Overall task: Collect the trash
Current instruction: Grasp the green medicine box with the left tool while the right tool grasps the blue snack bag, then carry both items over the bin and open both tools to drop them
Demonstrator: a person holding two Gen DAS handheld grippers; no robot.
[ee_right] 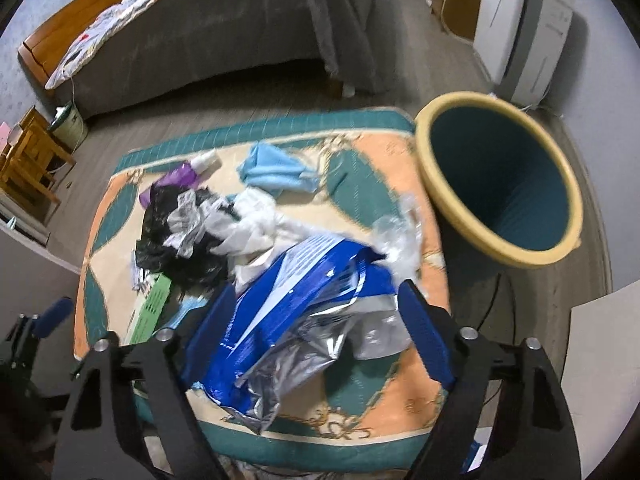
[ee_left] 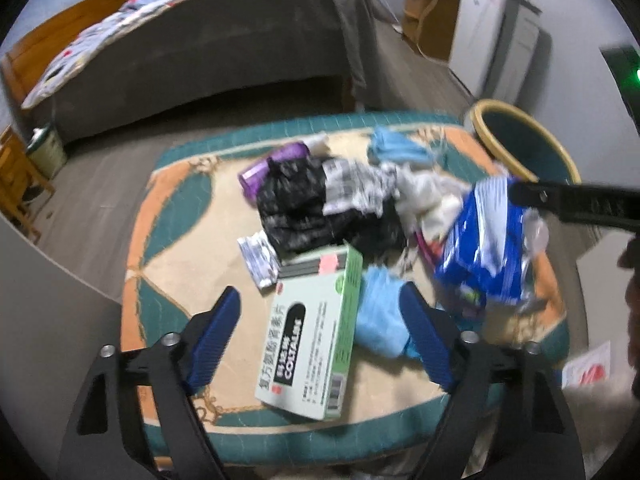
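Trash lies on a patterned mat (ee_left: 172,240): a pale green medicine box (ee_left: 316,332), a black plastic bag (ee_left: 316,208), blue face masks (ee_left: 400,148), white tissue (ee_left: 424,196), a purple wrapper (ee_left: 276,164) and a blue-and-silver snack bag (ee_left: 488,248). My left gripper (ee_left: 320,340) is open, its jaws either side of the green box. My right gripper (ee_right: 312,332) is open around the blue snack bag (ee_right: 296,304), just above the mat (ee_right: 384,152); I cannot tell if the pads touch it. The teal bin with a yellow rim (ee_right: 500,184) stands at the mat's right edge.
A bed with a grey cover (ee_left: 208,60) stands behind the mat. A white appliance (ee_right: 520,28) is at the back right. Wooden furniture (ee_right: 32,164) is at the left. A red-and-white paper (ee_left: 588,368) lies on the floor at the right.
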